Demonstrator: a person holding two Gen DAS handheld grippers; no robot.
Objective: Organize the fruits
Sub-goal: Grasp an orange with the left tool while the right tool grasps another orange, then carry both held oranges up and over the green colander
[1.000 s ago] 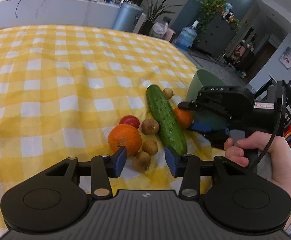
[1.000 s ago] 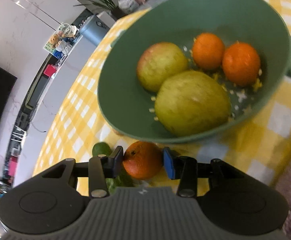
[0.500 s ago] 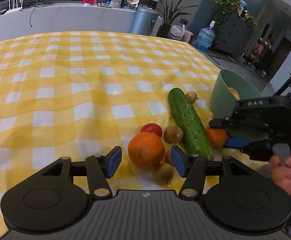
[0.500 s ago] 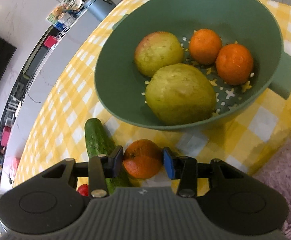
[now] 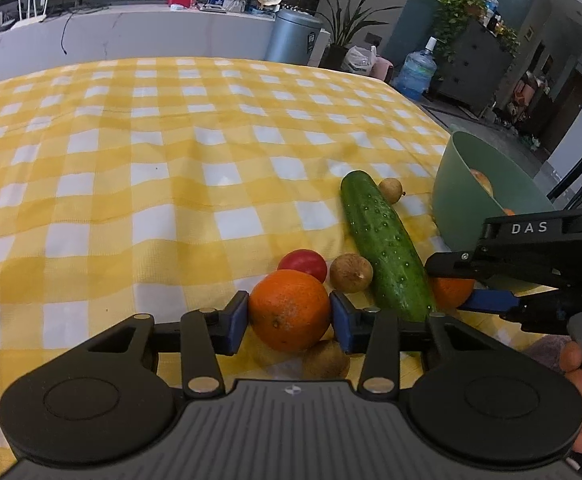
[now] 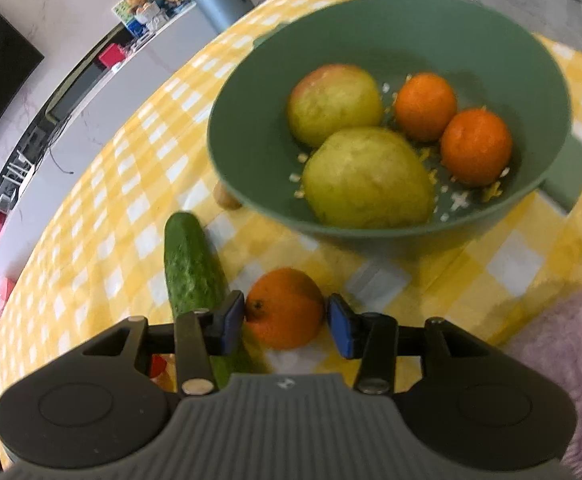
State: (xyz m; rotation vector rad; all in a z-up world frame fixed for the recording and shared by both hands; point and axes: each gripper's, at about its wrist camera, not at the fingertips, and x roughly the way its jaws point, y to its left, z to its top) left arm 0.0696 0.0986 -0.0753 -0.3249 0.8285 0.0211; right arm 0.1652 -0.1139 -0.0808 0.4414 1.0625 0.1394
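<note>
My L wrist cam sits low, close over the tablecloth point(image 5: 131, 184), facing the room. R wrist cam looks down, slightly blurred, prob. nearer, into the colander point(image 6: 251, 92). Both share the cucumber point(image 5: 383, 240).
</note>
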